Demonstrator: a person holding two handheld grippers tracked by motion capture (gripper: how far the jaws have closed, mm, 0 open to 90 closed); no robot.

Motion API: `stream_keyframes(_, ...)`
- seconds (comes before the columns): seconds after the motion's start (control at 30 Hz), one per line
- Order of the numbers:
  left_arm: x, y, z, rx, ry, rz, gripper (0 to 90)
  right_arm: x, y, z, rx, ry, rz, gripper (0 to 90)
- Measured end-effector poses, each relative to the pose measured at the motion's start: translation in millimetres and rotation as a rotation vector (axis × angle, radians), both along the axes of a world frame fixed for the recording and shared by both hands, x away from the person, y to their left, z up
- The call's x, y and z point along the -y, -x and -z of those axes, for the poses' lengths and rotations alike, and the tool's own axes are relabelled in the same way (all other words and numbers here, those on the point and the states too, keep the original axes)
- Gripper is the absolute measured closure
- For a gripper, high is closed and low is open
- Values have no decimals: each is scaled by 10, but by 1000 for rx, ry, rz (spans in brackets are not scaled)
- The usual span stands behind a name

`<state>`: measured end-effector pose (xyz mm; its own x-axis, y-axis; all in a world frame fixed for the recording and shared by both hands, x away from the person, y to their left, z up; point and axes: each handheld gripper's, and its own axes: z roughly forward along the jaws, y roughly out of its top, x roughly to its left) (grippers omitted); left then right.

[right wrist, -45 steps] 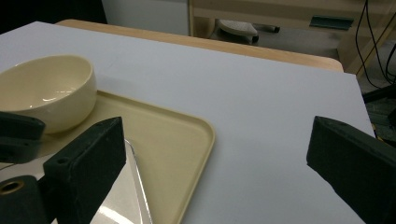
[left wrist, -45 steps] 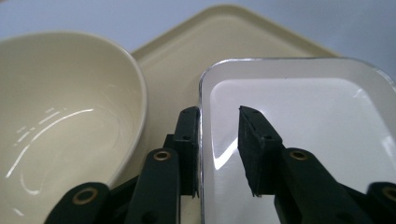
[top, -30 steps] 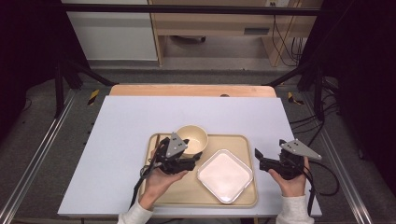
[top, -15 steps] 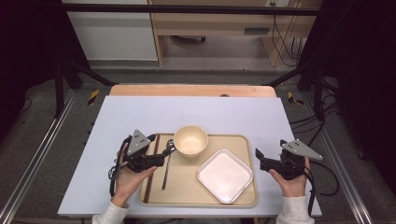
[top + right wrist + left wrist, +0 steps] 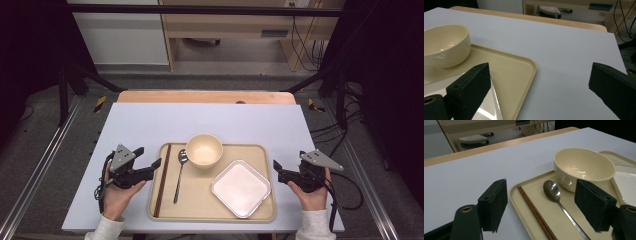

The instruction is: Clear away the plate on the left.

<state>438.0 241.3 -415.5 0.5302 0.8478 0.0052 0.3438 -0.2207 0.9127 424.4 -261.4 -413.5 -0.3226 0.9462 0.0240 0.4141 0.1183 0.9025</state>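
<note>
1. Your desk has a white top.
2. The tan tray lies on it, between your two hands.
3. The white square plate sits on the tray's right side.
4. The cream bowl stands at the tray's far edge.
5. Your left hand-held gripper is open and holds nothing; its jaws have just been opening.
6. Your right hand-held gripper is open too, just right of the tray.
7. The brown chopsticks lie along the tray's left edge.
8. The spoon lies beside them, its scoop near the bowl.
</note>
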Motion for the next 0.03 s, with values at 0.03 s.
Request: stream_keyframes(0.03,0,0,0,0,0,0,263,5,0,-1,4,0,1,46)
